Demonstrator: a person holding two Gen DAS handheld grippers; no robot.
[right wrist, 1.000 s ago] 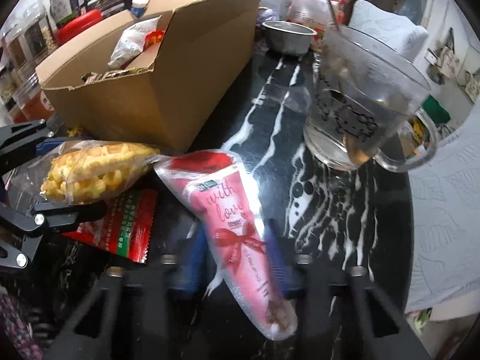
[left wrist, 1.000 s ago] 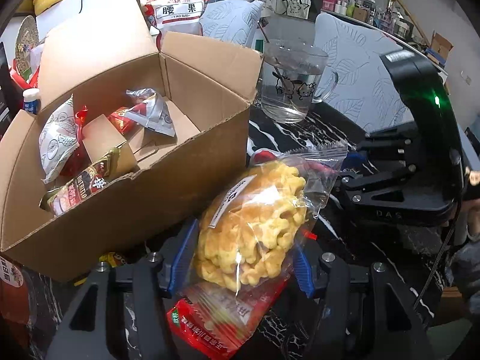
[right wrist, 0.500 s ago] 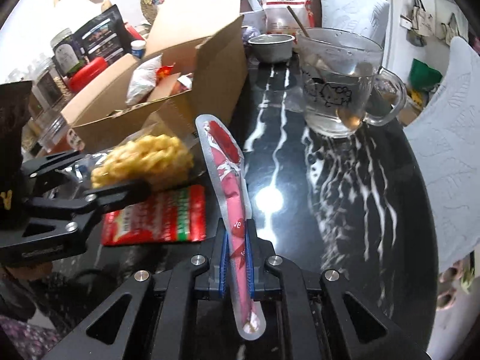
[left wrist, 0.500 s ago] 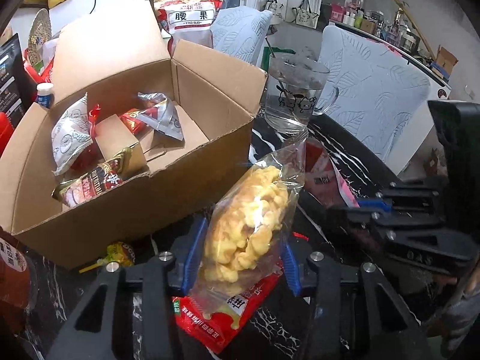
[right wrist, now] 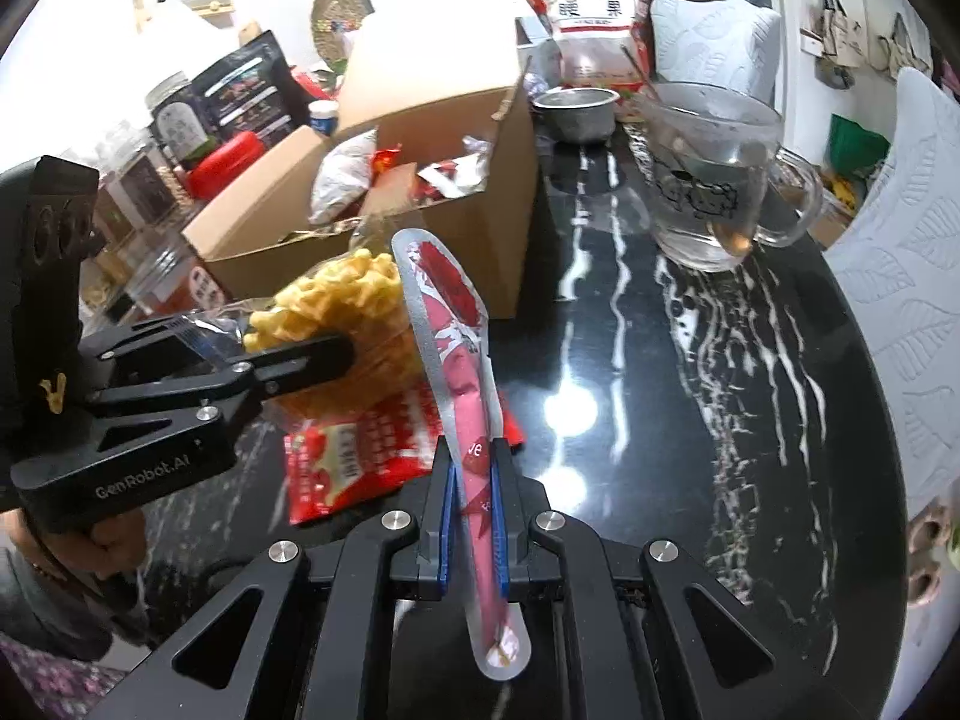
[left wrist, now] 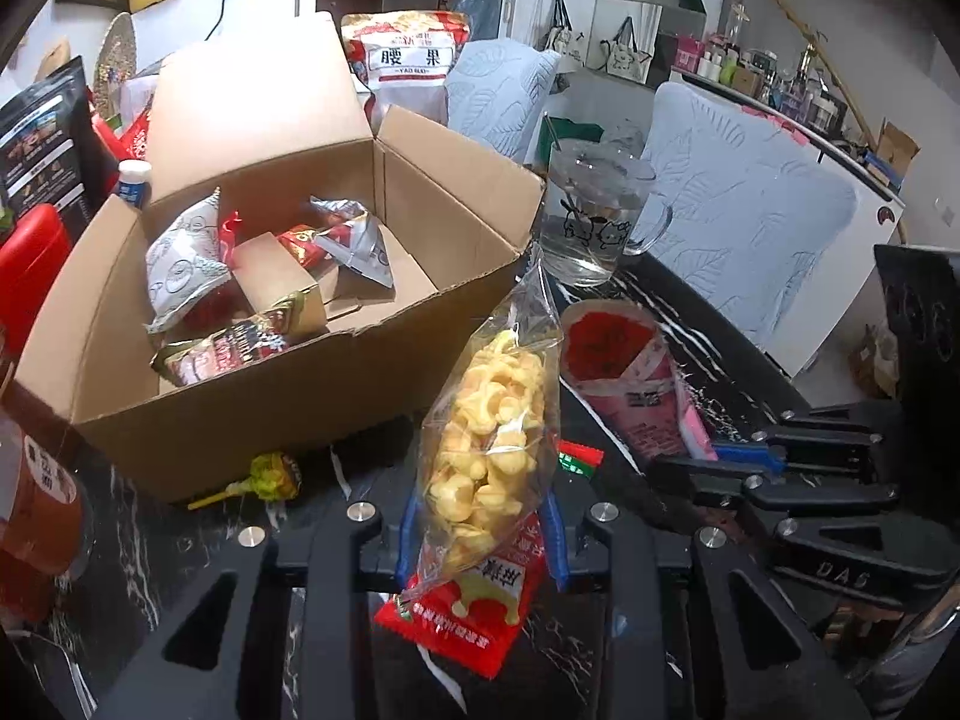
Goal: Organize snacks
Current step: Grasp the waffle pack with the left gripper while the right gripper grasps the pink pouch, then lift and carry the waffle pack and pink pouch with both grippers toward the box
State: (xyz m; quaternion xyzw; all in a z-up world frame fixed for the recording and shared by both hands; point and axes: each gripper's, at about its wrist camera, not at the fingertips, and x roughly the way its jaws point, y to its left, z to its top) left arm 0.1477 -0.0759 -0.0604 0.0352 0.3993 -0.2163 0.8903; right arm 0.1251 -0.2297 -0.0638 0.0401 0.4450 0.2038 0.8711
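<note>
A clear bag of yellow puffed snacks stands upright between the blue pads of my left gripper. Its jaws are closing and the pads press the bag's sides. Under it on the black marble table lies a red sachet. My right gripper is shut on a pink cone-shaped packet, held edge-on just right of the yellow bag. An open cardboard box holding several snack packets stands behind and to the left. Both tools are in front of the box's near wall.
A glass mug with water and a spoon stands right of the box, a metal bowl behind it. A lollipop lies at the box's front. Jars, a red container and a cashew bag crowd the left and back.
My left jaws have narrowed onto the yellow bag, which now stands upright. My right gripper has shut on the pink packet and raised it off the table, turned edge-on.
</note>
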